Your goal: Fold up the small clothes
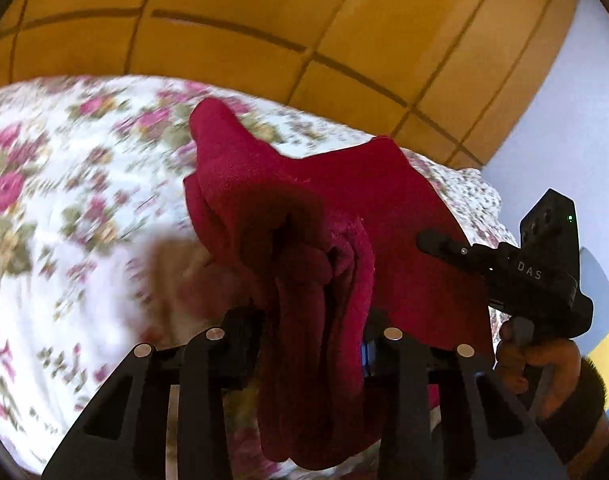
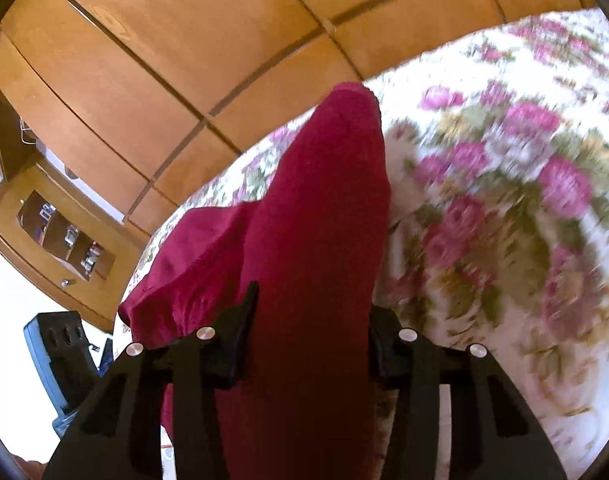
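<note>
Left wrist view: the left gripper (image 1: 308,320) is holding a bunched fold of a dark red garment (image 1: 336,208), its fingers (image 1: 240,320) closing narrowly on the cloth, which is hanging in thick pleats between them. The garment is stretching away and to the right, lifted above a floral bed (image 1: 64,200). There the right gripper (image 1: 428,240) is meeting the cloth's far edge, a hand (image 1: 536,356) gripping its handle.

Right wrist view: the right gripper (image 2: 310,320) is clamping a long band of the same red garment (image 2: 320,200), whose long axis is running straight ahead from the fingers (image 2: 244,312). The rest is spreading leftward toward the other gripper. The bed is blurring, so the cloth's lower edge is probably off the cover, though this is unclear. A wooden wardrobe (image 2: 184,60) is standing behind.
</note>
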